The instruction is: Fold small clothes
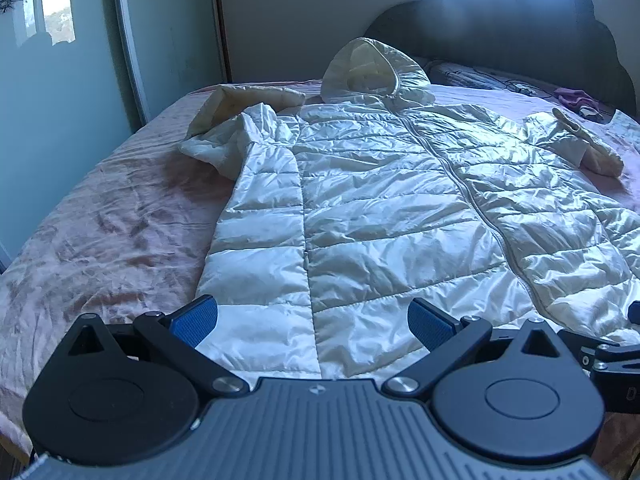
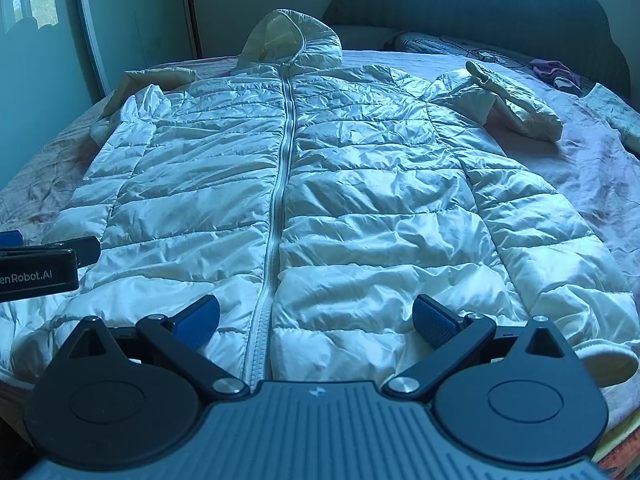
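A white quilted hooded jacket lies flat and zipped on the bed, front up, hood toward the headboard. Both sleeves are bent near the shoulders, the left sleeve on one side and the right sleeve on the other. My left gripper hovers open over the hem on the jacket's left half, nothing between its blue pads. My right gripper is open above the hem near the zipper, holding nothing. The left gripper's body shows at the left edge of the right wrist view.
The jacket rests on a pink bedsheet. A dark padded headboard stands at the far end. A folded quilt, a cable and a purple cloth lie near the headboard. A wardrobe door runs along the left side.
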### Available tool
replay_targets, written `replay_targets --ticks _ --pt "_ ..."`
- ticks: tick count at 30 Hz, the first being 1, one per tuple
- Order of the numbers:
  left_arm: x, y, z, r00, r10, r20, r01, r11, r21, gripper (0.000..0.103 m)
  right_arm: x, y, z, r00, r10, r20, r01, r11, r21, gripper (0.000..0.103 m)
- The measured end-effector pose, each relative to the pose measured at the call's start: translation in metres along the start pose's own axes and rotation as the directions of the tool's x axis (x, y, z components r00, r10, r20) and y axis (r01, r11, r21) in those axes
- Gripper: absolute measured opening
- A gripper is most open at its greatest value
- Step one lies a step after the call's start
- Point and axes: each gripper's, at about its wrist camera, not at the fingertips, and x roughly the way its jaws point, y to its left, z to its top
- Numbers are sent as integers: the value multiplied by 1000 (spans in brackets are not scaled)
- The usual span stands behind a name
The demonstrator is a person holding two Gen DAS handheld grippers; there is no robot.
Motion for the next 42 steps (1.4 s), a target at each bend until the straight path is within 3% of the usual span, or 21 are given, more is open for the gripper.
replay_targets --ticks 15,20,23,29,32,35,37,38,40,42 --pt "-1 -6 0 1000 -14 17 14 1000 27 103 2 -3 3 1000 2 2 -2 1000 5 103" --pt "2 -12 6 999 -27 32 25 998 62 103 2 -8 14 999 48 3 -48 999 2 103" --pt "8 -15 14 999 -29 45 26 997 78 103 -1 -15 28 998 58 38 -57 998 -6 103" --pt "23 -10 33 998 -8 60 4 998 71 103 -5 -41 59 988 -21 156 26 999 -28 103" --pt "27 3 41 999 -39 34 38 999 30 103 -6 -60 75 966 -118 231 143 986 -91 103" --pt "33 18 46 999 -12 48 12 1000 1 103 -6 -77 84 886 -235 400 334 922 -196 103" --pt "43 25 47 998 34 46 -35 999 2 103 6 -89 86 822 -311 478 469 846 -256 103" --pt "49 29 47 998 61 36 -61 998 3 103 17 -97 88 808 -335 485 510 810 -289 103" --pt "58 37 46 997 76 34 -75 997 -6 103 39 -112 96 814 -369 449 534 779 -329 103" --pt "69 43 47 995 96 13 -96 995 -17 103 60 -128 106 833 -386 396 521 790 -325 103"
